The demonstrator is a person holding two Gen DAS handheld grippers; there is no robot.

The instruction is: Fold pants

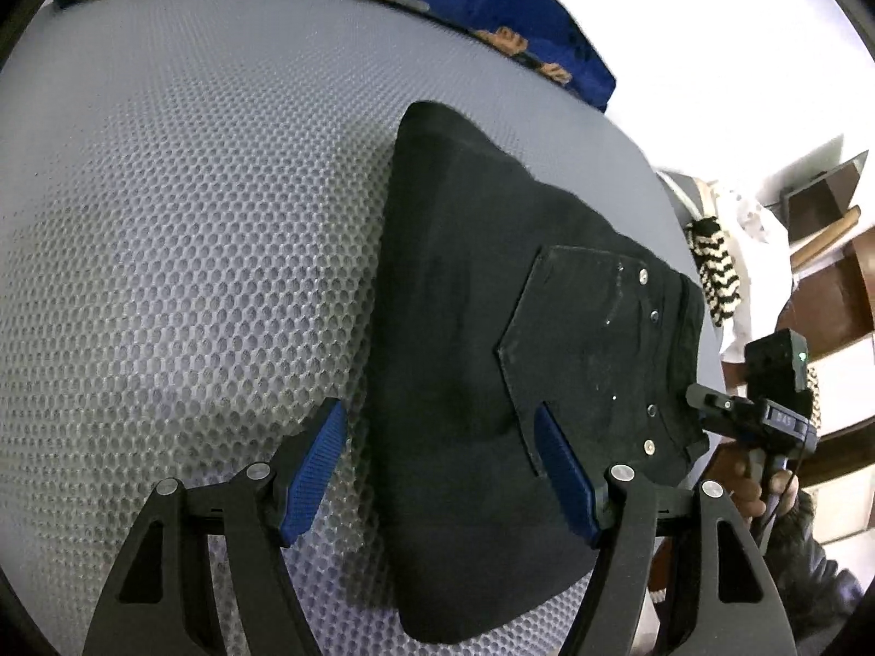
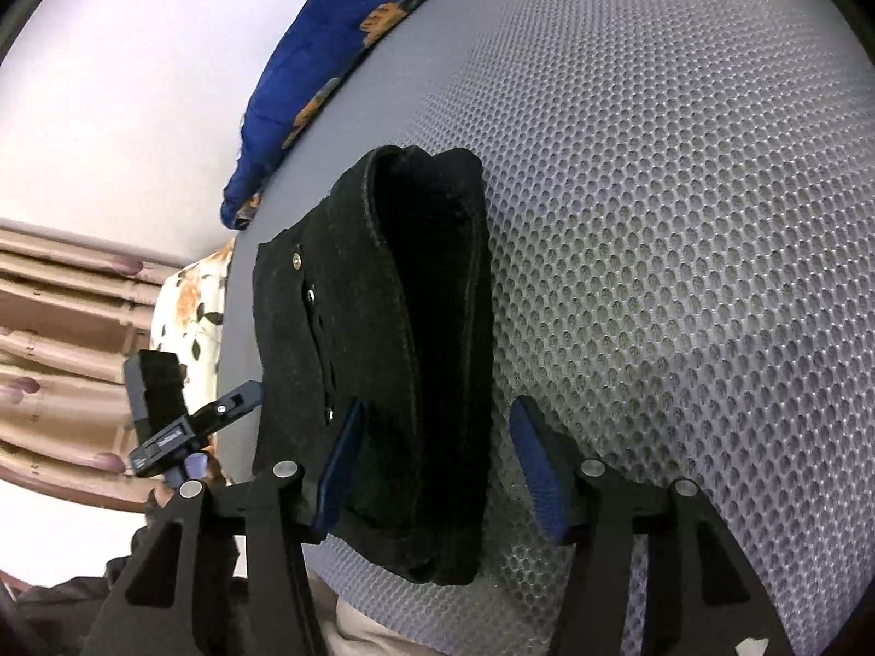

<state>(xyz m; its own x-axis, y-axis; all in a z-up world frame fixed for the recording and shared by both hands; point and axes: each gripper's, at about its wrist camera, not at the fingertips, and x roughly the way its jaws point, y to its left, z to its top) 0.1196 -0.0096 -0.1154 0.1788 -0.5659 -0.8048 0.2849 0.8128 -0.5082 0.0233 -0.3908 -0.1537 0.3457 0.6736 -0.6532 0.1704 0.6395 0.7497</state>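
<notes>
Black pants [image 1: 481, 382] lie folded compact on grey mesh mattress [image 1: 191, 273]. Left gripper [image 1: 443, 470] spread, gripping nothing; right gripper [image 2: 432, 470] parted, bundle untouched. Best finish: press stack flat, square edges.

Grey honeycomb-mesh mattress surface [image 1: 191, 229]; blue orange-patterned cloth [image 2: 306, 65] along its edge; plain white wall [image 2: 120, 109]; brown wooden shelving [image 1: 831, 251].

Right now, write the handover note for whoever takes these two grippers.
Left gripper: open, nothing pinched, over the near edge of the folded black pants.
Right gripper: open, jaws astride the bundle's edge, pads not pressing.
Pants: compact bundle on the grey mesh mattress, back pocket on top, near the mattress edge.
Done: folds appear made.
Left: probably only a tidy or check.
</notes>
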